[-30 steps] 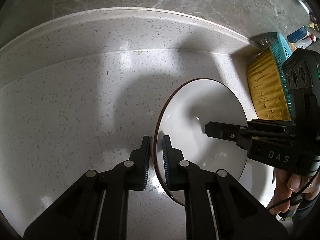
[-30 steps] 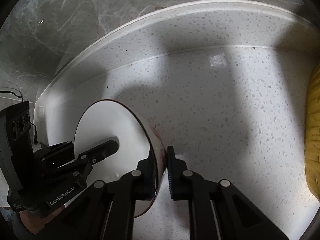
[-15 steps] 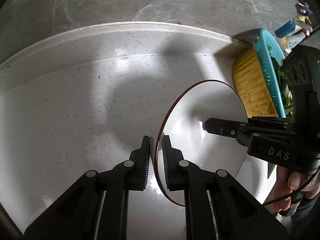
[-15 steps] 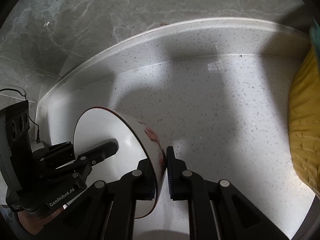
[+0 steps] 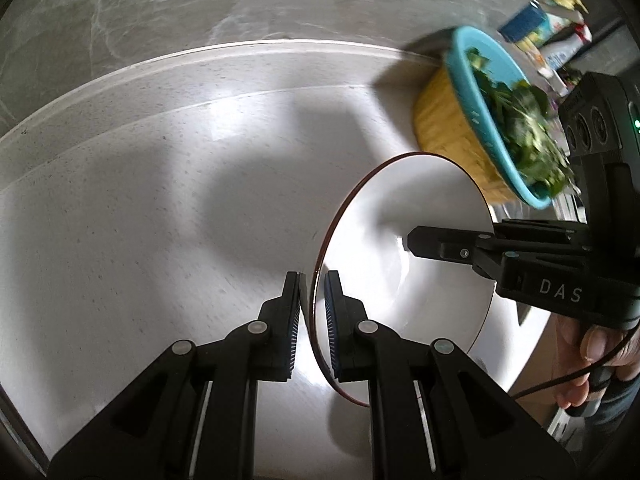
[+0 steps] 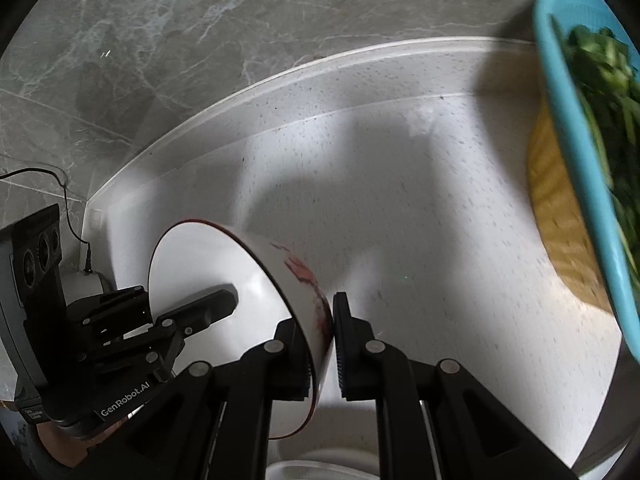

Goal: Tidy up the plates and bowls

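A white bowl (image 5: 400,264) with a dark red rim hangs tilted above the speckled white counter (image 5: 140,220), held from two sides. My left gripper (image 5: 314,280) is shut on its left rim, one finger inside and one outside. My right gripper (image 5: 412,240) grips the opposite rim, with one finger showing inside the bowl. In the right wrist view the bowl (image 6: 208,264) shows a red pattern on its outer wall. There my right gripper (image 6: 324,312) is shut on the wall. The left gripper (image 6: 224,300) reaches into the bowl from the left.
A yellow basket holding a teal colander of greens (image 5: 480,120) (image 6: 580,160) stands on the counter to the right. Bottles and packets (image 5: 552,52) lie beyond it. A grey marble wall (image 6: 200,40) backs the counter. A white round rim (image 6: 320,468) shows below.
Both grippers have risen with the bowl between them and shifted right. The counter looks farther off and the basket with greens has come further into view.
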`<state>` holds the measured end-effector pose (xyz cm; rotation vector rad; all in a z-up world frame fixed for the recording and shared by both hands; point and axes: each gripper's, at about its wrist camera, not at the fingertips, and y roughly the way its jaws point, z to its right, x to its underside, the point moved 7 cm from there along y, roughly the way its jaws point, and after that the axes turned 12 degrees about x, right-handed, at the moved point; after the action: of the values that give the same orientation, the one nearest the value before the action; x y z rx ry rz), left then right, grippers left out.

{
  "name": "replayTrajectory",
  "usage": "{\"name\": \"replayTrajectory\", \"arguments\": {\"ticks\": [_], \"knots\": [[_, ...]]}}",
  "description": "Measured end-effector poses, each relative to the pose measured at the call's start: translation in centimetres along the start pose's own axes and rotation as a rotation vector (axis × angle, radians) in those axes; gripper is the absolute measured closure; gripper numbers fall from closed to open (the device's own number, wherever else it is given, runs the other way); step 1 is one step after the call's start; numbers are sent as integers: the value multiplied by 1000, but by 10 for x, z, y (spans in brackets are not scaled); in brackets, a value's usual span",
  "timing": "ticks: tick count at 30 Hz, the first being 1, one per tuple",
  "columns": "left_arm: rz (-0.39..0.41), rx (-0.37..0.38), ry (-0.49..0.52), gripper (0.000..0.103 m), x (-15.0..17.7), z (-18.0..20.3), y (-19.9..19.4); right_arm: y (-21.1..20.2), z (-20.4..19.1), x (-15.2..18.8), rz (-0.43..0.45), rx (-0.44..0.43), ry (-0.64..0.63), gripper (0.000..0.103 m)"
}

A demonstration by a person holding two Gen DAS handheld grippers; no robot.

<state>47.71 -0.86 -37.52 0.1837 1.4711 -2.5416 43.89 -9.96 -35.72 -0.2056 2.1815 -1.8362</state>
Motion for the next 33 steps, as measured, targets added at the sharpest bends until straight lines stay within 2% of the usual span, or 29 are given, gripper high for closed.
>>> {"name": "replayTrajectory", "arguments": {"ticks": [7,16,26,33], "knots": [[-24,39,39,93,32,44,-8,-27,8,33,-1,18,5,91],[-58,71,72,93,80,86,-9,-49,23,93,-10,13,25,91],[-128,88,79,93,134,103,16,-44,47,153,-57,4,67,91],[-162,94,65,93,164,105,32,-34,59,180,-92,9,83,91]]}}
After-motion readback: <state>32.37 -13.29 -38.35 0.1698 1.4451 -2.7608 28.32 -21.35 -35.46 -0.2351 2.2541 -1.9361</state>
